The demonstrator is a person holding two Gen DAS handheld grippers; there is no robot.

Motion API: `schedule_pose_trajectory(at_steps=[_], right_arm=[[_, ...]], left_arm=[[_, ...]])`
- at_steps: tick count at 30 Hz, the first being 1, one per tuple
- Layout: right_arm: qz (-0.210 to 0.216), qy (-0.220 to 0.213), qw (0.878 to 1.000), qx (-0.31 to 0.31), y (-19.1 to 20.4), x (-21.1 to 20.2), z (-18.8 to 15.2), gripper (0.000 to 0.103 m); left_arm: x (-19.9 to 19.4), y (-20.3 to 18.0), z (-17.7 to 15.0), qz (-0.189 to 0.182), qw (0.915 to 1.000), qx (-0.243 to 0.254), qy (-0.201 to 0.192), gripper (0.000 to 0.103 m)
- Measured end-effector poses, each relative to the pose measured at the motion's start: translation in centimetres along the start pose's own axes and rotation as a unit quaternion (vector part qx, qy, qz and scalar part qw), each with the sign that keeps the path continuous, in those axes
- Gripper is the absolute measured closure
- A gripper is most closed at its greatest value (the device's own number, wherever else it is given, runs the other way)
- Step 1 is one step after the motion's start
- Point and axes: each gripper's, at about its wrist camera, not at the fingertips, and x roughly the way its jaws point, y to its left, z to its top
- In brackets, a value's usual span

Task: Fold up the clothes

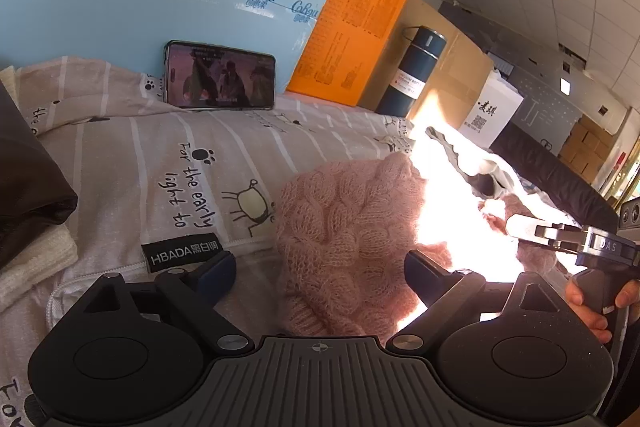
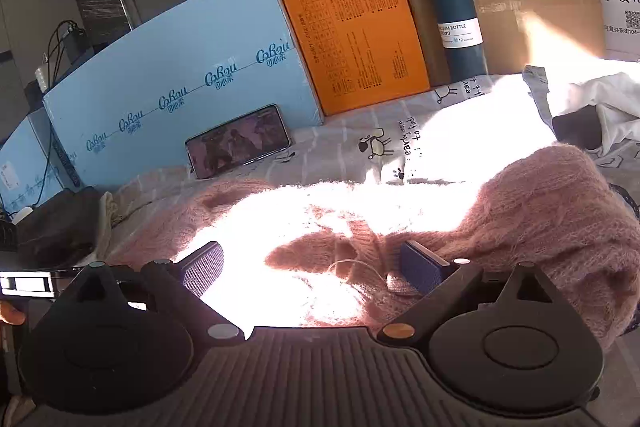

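Observation:
A pink cable-knit sweater (image 1: 344,227) lies bunched on a striped grey printed sheet (image 1: 160,155), partly washed out by a bright patch of sun. My left gripper (image 1: 320,273) is open wide, low over the sweater's near edge, and the knit lies between its fingers without being pinched. The right wrist view has the same sweater (image 2: 540,219) spread across the sheet. My right gripper (image 2: 312,267) is open there, its right finger (image 2: 420,267) against a fold of the knit. The left wrist view catches the right gripper (image 1: 532,231) from the side, held by a hand (image 1: 592,303).
A phone (image 1: 220,75) playing video leans on a light blue carton (image 1: 120,7). Beside it stand an orange box (image 1: 360,27), a dark teal vacuum bottle (image 1: 412,71) and cardboard boxes. A dark garment (image 1: 28,187) on a cream cloth (image 1: 32,259) lies left; white and grey clothes (image 1: 472,163) lie right.

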Motion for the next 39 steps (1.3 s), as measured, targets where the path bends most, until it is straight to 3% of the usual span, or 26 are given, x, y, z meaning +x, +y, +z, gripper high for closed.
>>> schedule_pose_trajectory(at_steps=[3, 4, 7, 9, 10, 16, 19, 20, 22, 24, 27, 31, 34, 37, 39], right_arm=[[0.017, -0.080, 0.996, 0.021, -0.6, -3.2, 0.5, 0.006], [-0.005, -0.104, 0.994, 0.032, -0.9, -4.2, 0.6, 0.005], [-0.125, -0.149, 0.978, 0.075, -2.7, -6.0, 0.7, 0.002], [-0.202, -0.163, 0.959, 0.112, -4.2, -6.8, 0.5, 0.001], [-0.227, -0.163, 0.951, 0.130, -5.0, -7.0, 0.3, 0.001], [-0.245, -0.093, 0.935, 0.238, -9.3, -4.7, -0.7, 0.000], [-0.235, -0.071, 0.941, 0.233, -8.9, -3.0, -0.3, 0.001], [-0.232, -0.064, 0.943, 0.232, -8.7, -2.4, -0.2, 0.004], [-0.219, -0.053, 0.947, 0.228, -8.4, -1.6, -0.1, 0.021], [-0.218, -0.045, 0.952, 0.209, -7.6, -1.1, 0.0, 0.054], [-0.222, -0.061, 0.959, 0.167, -6.4, -1.5, 0.2, 0.074], [-0.238, -0.093, 0.962, 0.100, -4.8, -2.7, 0.8, 0.078], [-0.249, -0.117, 0.960, 0.050, -3.5, -3.6, 1.2, 0.079], [-0.267, -0.132, 0.954, 0.017, -2.7, -3.9, 1.9, 0.079], [-0.280, -0.141, 0.950, -0.017, -1.6, -3.8, 2.2, 0.079]], left_arm=[[0.0, 0.0, 0.0, 0.000, 1.0000, 0.000, 0.000, 0.009], [0.0, 0.0, 0.0, 0.000, 1.0000, 0.000, 0.000, 0.009], [0.0, 0.0, 0.0, 0.000, 1.0000, 0.000, 0.000, 0.009], [0.0, 0.0, 0.0, 0.000, 1.0000, 0.001, 0.000, 0.009], [0.0, 0.0, 0.0, 0.000, 1.0000, 0.001, 0.000, 0.009], [0.0, -0.1, 0.0, 0.001, 1.0000, 0.002, 0.001, 0.009], [0.1, -0.1, 0.0, 0.000, 1.0000, 0.003, 0.002, 0.008], [0.1, -0.1, 0.0, -0.001, 1.0000, 0.003, 0.002, 0.007], [0.1, -0.2, 0.0, -0.001, 1.0000, 0.004, 0.002, 0.007], [0.1, -0.2, 0.0, -0.002, 1.0000, 0.004, 0.002, 0.007], [0.1, -0.1, 0.0, -0.007, 1.0000, 0.002, 0.001, 0.007], [0.0, -0.2, -0.1, -0.049, 0.9988, 0.002, 0.002, 0.008], [-0.5, -0.8, -0.3, -0.145, 0.9894, 0.005, -0.003, 0.008], [-0.9, -2.1, -0.6, -0.133, 0.9901, 0.043, -0.013, 0.007], [-0.5, -2.0, -0.5, -0.070, 0.9969, 0.036, -0.006, 0.007]])
